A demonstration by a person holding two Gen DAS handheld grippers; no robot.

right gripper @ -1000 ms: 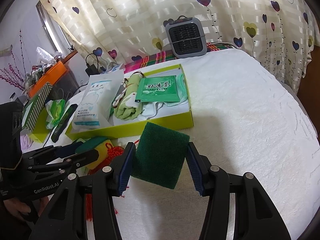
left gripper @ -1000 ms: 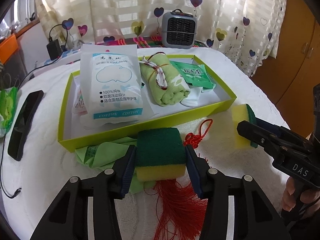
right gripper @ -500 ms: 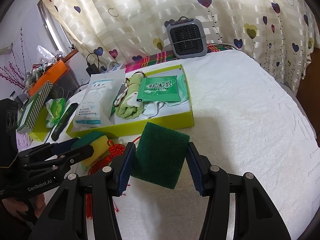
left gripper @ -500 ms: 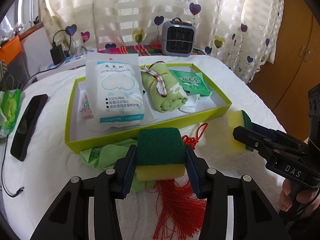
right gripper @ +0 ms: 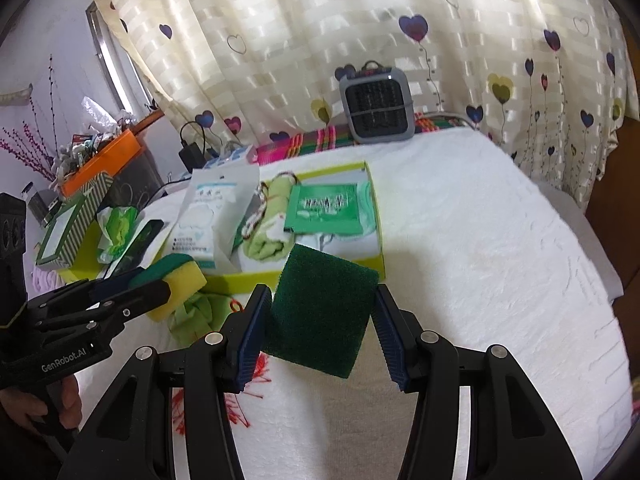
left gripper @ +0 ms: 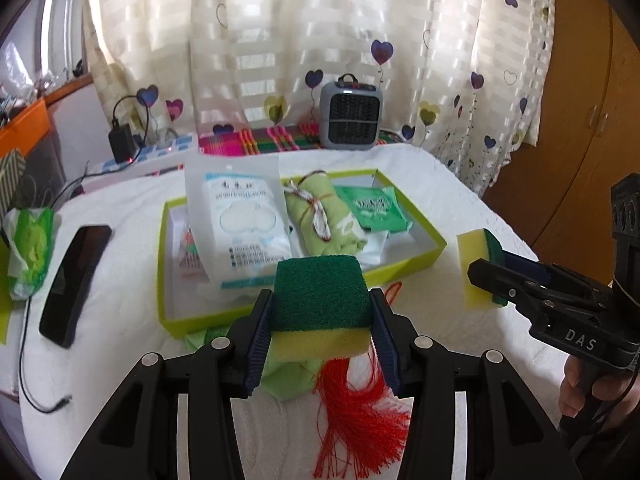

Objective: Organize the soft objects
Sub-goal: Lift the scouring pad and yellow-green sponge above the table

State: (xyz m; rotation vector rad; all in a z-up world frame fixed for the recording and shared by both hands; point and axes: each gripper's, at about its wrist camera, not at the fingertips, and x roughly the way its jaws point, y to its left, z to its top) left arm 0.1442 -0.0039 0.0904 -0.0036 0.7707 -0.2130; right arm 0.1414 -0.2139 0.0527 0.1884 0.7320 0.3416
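My left gripper point(left gripper: 322, 300) is shut on a sponge point(left gripper: 320, 308), green scouring side up and yellow foam below, held above a red tassel point(left gripper: 360, 412) and a light green cloth point(left gripper: 288, 376) on the white bed cover. My right gripper point(right gripper: 320, 296) is shut on a second sponge point(right gripper: 322, 316), its green face tilted toward the camera; the left wrist view shows that sponge point(left gripper: 478, 268) at the right. Just beyond both stands a lime-green tray point(left gripper: 400, 272) holding a cotton-pad bag point(left gripper: 240, 220), a rolled green towel point(left gripper: 324, 220) and a green packet point(left gripper: 376, 208).
A black case point(left gripper: 76, 280) and a green tissue pack point(left gripper: 30, 248) lie left of the tray. A grey heater point(left gripper: 352, 116) stands at the far edge before the curtain. A wooden cabinet point(left gripper: 580, 120) is at the right. A cable trails off the left side.
My left gripper has risen with its sponge, so the tray and tassel sit lower and farther in its view. The right gripper has kept still.
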